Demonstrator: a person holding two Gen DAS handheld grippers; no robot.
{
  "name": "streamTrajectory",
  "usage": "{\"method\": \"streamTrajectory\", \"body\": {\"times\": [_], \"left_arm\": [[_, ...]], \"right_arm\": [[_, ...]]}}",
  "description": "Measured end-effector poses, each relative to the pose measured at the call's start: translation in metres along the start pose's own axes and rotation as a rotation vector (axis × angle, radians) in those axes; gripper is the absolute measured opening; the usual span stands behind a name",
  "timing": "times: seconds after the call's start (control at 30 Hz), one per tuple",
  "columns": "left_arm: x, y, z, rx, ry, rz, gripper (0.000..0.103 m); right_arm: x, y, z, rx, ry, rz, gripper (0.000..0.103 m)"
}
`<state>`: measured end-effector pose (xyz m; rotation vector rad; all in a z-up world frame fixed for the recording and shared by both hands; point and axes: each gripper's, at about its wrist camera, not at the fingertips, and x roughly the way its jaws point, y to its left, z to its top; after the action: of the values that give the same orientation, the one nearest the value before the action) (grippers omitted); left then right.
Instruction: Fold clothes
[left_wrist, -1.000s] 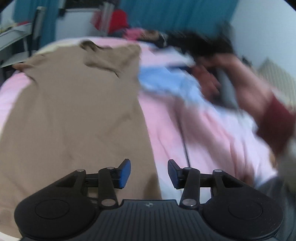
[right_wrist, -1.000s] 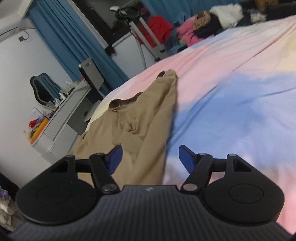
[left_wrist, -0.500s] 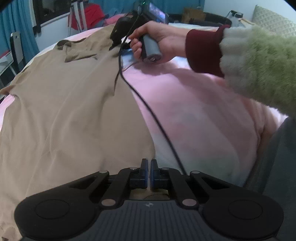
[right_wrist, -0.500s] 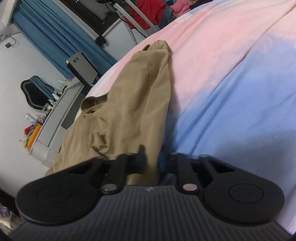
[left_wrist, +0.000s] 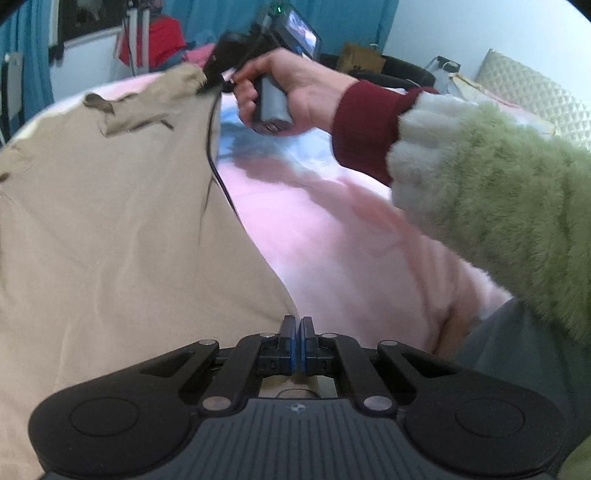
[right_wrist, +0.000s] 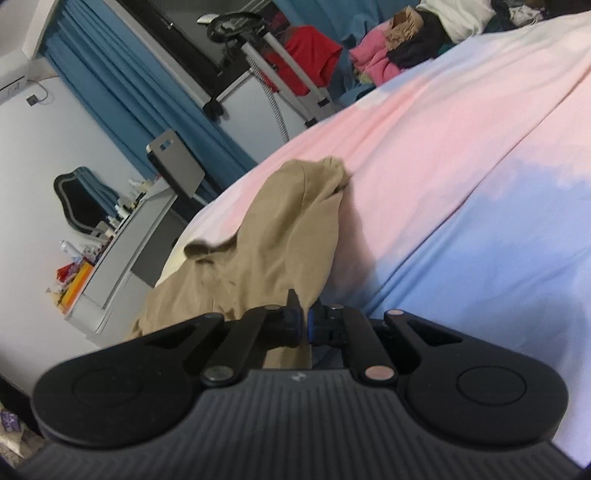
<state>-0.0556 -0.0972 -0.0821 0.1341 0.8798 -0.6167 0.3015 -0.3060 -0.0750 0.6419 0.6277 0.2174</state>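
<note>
Tan shirt (left_wrist: 110, 229) lies flat on the bed (left_wrist: 332, 236), long axis running from the near edge to the far edge, collar far. Left gripper (left_wrist: 296, 341) has its jaws closed on the shirt's near right corner at the hem. Right gripper (right_wrist: 304, 321), seen far in the left view, has its jaws pinched on the far right shoulder. Both hold the same right-hand side edge, so the likely next move is carrying that edge leftward across the shirt, which lies left of both jaws.

One tan shirt (left_wrist: 110, 221), one bedsheet (right_wrist: 461, 166), two claws, one desk (right_wrist: 122, 258).
</note>
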Motion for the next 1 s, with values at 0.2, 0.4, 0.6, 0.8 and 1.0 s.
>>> {"method": "streamTrajectory", "body": {"times": [0.2, 0.4, 0.6, 0.8, 1.0], "left_arm": [[0.036, -0.006, 0.001, -0.030, 0.038, -0.003, 0.005], [0.026, 0.006, 0.008, -0.067, -0.009, -0.034, 0.041], [-0.004, 0.014, 0.015, -0.074, -0.082, -0.014, 0.061], [-0.038, 0.032, 0.025, -0.092, -0.191, 0.040, 0.074], [-0.077, 0.059, 0.024, -0.174, -0.288, 0.076, 0.079]], "right_arm": [[0.008, -0.021, 0.001, 0.011, 0.016, -0.041, 0.006], [0.016, -0.012, -0.004, -0.052, 0.040, -0.111, 0.011], [-0.030, 0.018, -0.014, -0.191, -0.012, -0.167, 0.056], [-0.102, 0.048, -0.045, -0.273, -0.060, -0.199, 0.056], [-0.175, 0.074, -0.094, -0.221, -0.086, -0.174, 0.056]]}}
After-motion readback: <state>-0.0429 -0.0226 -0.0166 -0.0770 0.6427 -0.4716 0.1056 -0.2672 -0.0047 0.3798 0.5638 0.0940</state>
